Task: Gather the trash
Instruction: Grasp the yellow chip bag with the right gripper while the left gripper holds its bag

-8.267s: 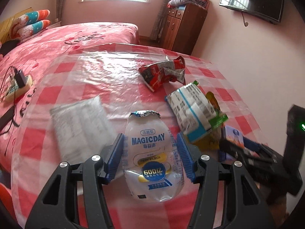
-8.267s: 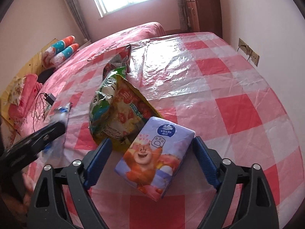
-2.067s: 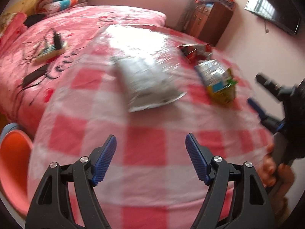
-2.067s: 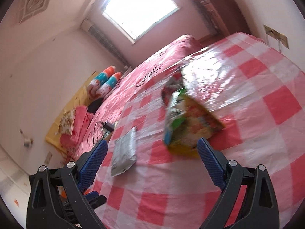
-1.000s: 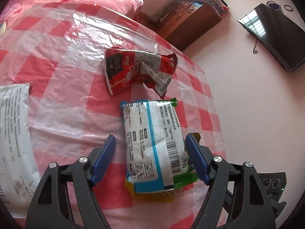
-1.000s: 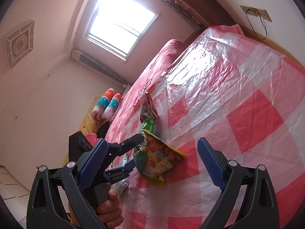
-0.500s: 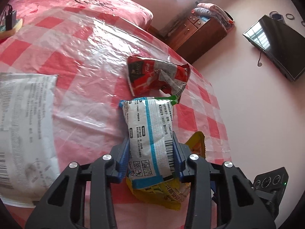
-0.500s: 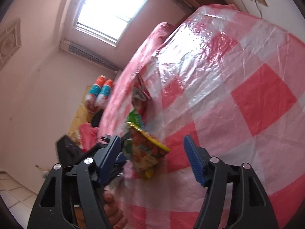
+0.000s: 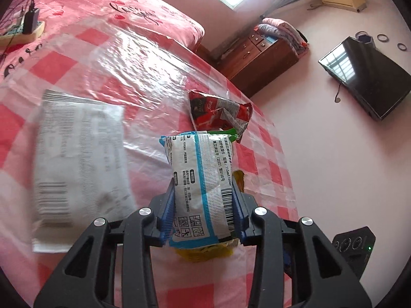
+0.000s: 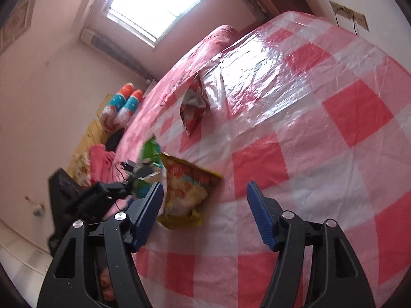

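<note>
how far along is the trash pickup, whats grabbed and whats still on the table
About midway by the look of it. In hand: the left gripper is shut on the white and blue snack bag. The right gripper is open and empty. Still on the checked tablecloth: the red wrapper, the grey printed packet and the yellow bag. No bin shows in either view.

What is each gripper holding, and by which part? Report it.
Left gripper clamps the snack packet across its near end, pads on both side edges. Right gripper holds nothing.
</note>
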Demonstrator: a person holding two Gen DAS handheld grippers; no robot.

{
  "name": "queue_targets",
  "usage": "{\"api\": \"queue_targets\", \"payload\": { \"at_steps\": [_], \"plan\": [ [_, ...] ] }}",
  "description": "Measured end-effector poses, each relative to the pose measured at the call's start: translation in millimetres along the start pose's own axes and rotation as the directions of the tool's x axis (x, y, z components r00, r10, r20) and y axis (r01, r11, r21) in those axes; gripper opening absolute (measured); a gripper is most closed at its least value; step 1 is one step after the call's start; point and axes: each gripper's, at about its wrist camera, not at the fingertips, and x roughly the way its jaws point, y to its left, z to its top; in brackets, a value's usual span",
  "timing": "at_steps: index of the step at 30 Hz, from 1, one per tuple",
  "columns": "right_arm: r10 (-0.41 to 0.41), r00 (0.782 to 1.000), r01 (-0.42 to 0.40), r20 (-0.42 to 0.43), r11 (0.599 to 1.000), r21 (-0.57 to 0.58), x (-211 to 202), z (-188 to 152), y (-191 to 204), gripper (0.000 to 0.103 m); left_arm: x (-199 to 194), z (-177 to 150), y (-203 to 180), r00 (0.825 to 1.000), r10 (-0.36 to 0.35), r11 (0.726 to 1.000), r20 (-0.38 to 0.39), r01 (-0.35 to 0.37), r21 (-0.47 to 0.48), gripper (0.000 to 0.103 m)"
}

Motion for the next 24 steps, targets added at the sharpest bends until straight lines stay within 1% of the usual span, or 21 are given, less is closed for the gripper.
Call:
{"api": "queue_targets", "payload": {
  "at_steps": [3, 4, 6, 11, 13, 15, 17, 18, 24],
  "plan": [
    [-0.033, 0.999, 0.032, -0.007, 0.998, -0.054, 6.6, -5.4, 10.6, 0.068, -15.9, -5.4, 7.0, 1.000, -0.020, 1.000, -0.001, 0.020, -0.003, 0.040],
    [-0.043, 0.999, 0.041, -0.022, 0.996, -0.077, 12.4, -6.5, 14.6, 0.068, -21.5, -7.9, 9.2, 1.000, -0.024, 1.000, 0.001, 0.024, 0.001, 0.040],
    [-0.064, 0.997, 0.060, -0.040, 0.994, -0.095, 21.8, -7.4, 18.2, 0.068, -32.7, -11.8, 12.4, 1.000, -0.017, 1.000, 0.011, 0.017, 0.009, 0.040],
    [-0.126, 0.991, 0.119, -0.036, 0.981, -0.155, 36.5, -7.7, 27.1, 0.068, -58.4, -23.1, 26.9, 1.000, -0.014, 1.000, 0.015, 0.014, 0.007, 0.040],
    [-0.133, 0.990, 0.124, -0.040, 0.978, -0.167, 42.9, -5.5, 31.7, 0.068, -70.5, -30.9, 35.5, 1.000, -0.005, 1.000, 0.005, 0.005, 0.006, 0.040],
    [-0.166, 0.985, 0.153, -0.043, 0.962, -0.227, 52.7, -7.0, 42.2, 0.068, -80.7, -37.6, 42.0, 1.000, 0.007, 1.000, 0.002, -0.007, 0.015, 0.040],
    [-0.196, 0.980, 0.178, -0.042, 0.947, -0.267, 60.0, -9.2, 49.3, 0.060, -89.6, -44.0, 49.8, 1.000, 0.021, 1.000, 0.003, -0.021, 0.017, 0.040],
    [-0.203, 0.978, 0.185, -0.039, 0.943, -0.278, 61.9, -10.2, 51.0, 0.060, -94.9, -47.2, 53.8, 1.000, 0.026, 0.999, 0.002, -0.026, 0.019, 0.040],
    [-0.252, 0.967, 0.226, -0.044, 0.921, -0.316, 76.1, -5.9, 61.5, 0.059, -118.8, -60.1, 69.5, 0.999, 0.052, 0.997, 0.002, -0.052, 0.048, 0.040]
  ]
}}
